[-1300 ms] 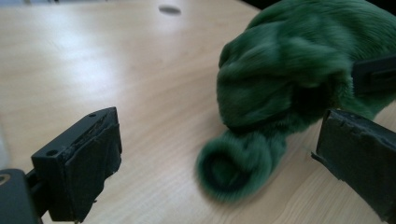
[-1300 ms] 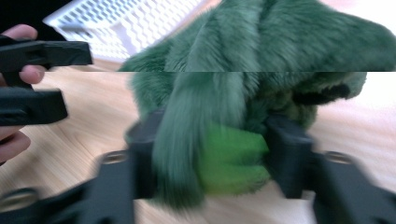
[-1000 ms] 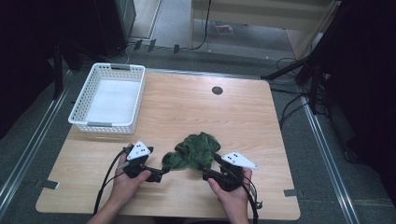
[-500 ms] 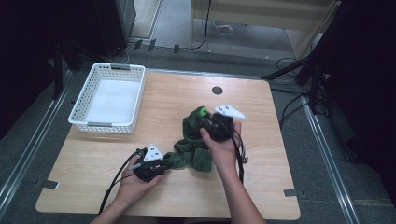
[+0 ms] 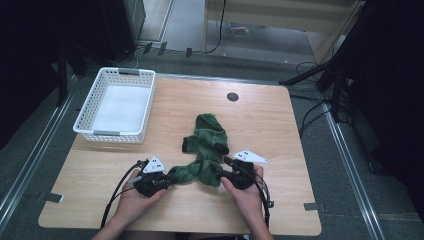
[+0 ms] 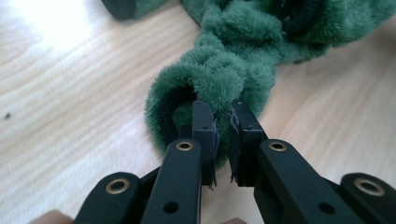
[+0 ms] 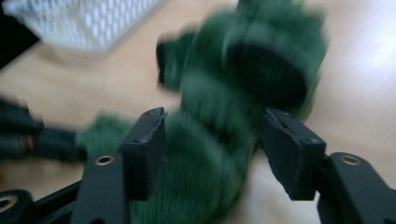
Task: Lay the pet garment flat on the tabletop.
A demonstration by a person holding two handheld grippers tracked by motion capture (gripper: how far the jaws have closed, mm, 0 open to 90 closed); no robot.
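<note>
A green fuzzy garment [image 5: 205,145] lies stretched out on the wooden table [image 5: 270,125], running from the middle toward the near edge. My left gripper [image 5: 170,178] is at its near-left end, shut on a fold of the plush cuff [image 6: 219,79], which is pinched between the two black pads [image 6: 204,126]. My right gripper [image 5: 221,169] is at the near-right end. Its jaws have just been opening and now stand apart, with the green fabric [image 7: 210,140] between them but not pressed. This view is blurred.
A white slotted basket [image 5: 112,134] stands at the far left of the table, with nothing in it. A round dark hole [image 5: 232,96] sits near the table's far edge. Cables [image 5: 117,192] trail from both grippers toward the near edge.
The left gripper closed on the garment's near end and kept still. The right hand went out to the far end, then came back near; the garment now lies pulled out lengthwise.
</note>
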